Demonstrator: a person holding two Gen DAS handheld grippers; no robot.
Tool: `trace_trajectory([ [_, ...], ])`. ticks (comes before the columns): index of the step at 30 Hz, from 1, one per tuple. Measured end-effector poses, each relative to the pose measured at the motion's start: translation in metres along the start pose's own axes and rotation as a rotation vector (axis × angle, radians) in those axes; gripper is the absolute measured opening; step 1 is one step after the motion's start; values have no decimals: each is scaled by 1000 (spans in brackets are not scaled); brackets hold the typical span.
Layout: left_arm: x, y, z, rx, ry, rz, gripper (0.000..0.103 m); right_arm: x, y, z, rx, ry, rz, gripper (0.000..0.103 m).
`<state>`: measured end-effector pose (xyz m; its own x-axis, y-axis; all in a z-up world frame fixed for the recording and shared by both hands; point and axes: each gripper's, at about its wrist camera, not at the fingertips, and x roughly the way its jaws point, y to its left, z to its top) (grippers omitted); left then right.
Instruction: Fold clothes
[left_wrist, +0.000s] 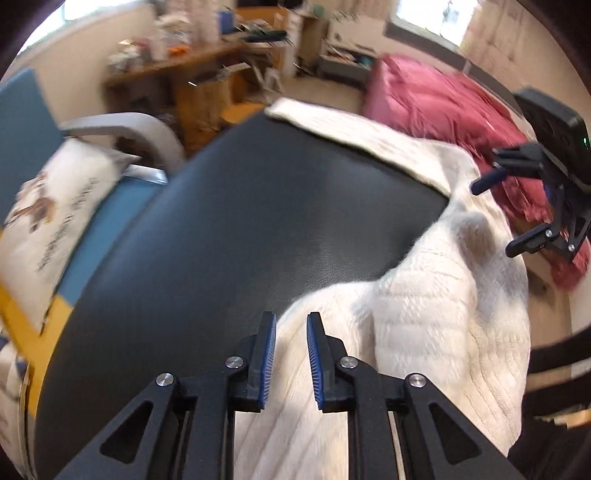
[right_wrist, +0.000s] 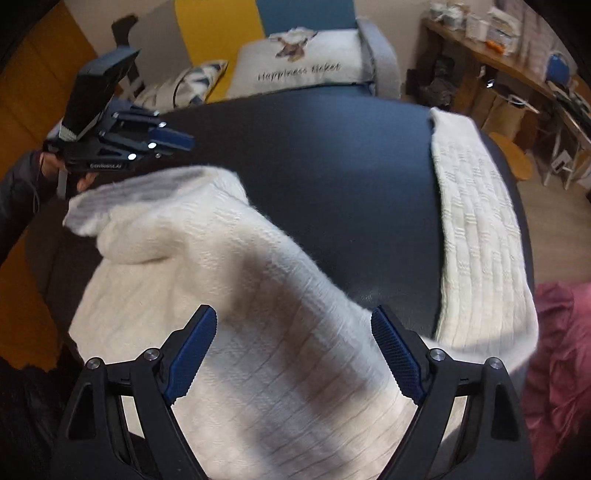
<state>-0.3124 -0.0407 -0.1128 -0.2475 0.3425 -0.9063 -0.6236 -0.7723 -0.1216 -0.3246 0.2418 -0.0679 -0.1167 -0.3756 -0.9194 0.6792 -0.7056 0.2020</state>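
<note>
Sweater (right_wrist: 258, 280) on dark table (right_wrist: 332, 155); left claw (left_wrist: 291, 325) narrowly parted, right claw (right_wrist: 293, 325) wide, both empty; pillow (right_wrist: 295, 66) beyond.

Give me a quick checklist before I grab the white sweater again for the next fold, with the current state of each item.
1. Left gripper empty: ok, narrow gap, nothing between the pads.
2. Right gripper open and empty: ok, jaws wide above the knit.
3. White sweater lying flat: not ok, bunched and humped near the left side.
4. Sleeve laid out: ok, stretched along the table's right edge.
5. Dark table clear for folding: ok, bare middle.
6. Sweater fully on the table: cannot tell, its near edge is hidden.
</note>
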Motion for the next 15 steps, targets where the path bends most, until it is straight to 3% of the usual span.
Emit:
trace_trajectory([
  [8,41,20,28,25,157,-242,20,54,-20,8,-60,218,114,89],
  [15,58,13,32,100,232,-246,30,56,-18,1,-76,211,164,89],
])
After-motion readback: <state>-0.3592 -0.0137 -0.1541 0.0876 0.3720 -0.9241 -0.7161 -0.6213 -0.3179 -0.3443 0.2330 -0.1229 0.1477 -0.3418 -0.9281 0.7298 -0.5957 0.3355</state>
